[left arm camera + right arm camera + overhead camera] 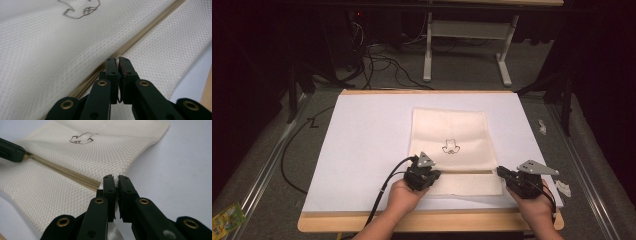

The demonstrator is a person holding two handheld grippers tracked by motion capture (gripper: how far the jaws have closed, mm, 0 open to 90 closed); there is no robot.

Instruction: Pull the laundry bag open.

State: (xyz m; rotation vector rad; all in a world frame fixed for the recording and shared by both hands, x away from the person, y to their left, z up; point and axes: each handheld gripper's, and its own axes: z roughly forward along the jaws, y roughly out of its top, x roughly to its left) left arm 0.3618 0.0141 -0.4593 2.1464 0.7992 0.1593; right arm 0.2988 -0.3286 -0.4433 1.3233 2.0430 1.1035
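A cream mesh bag (pixel 449 131) with a small drawn figure (pixel 450 146) lies flat on the white sheet (pixel 362 145). A tan zipper (pixel 467 172) runs across the bag near its front edge. My left gripper (pixel 428 171) sits at the zipper's left end. Its jaws are shut on the zipper pull (pixel 116 58), with the zipper (pixel 150 28) running away ahead. My right gripper (pixel 499 171) is at the bag's right edge, shut on the mesh (pixel 75 152) where the zipper (pixel 62 171) ends. The left gripper's fingertips (pixel 11 151) show at the far end.
The sheet covers a wooden board (pixel 427 220) whose edge lies at the front. Small white bits (pixel 562 187) lie at the sheet's right corner. Cables (pixel 382 62) and a table frame (pixel 467 30) are on the floor behind. A yellow-green packet (pixel 224 220) lies at the lower left.
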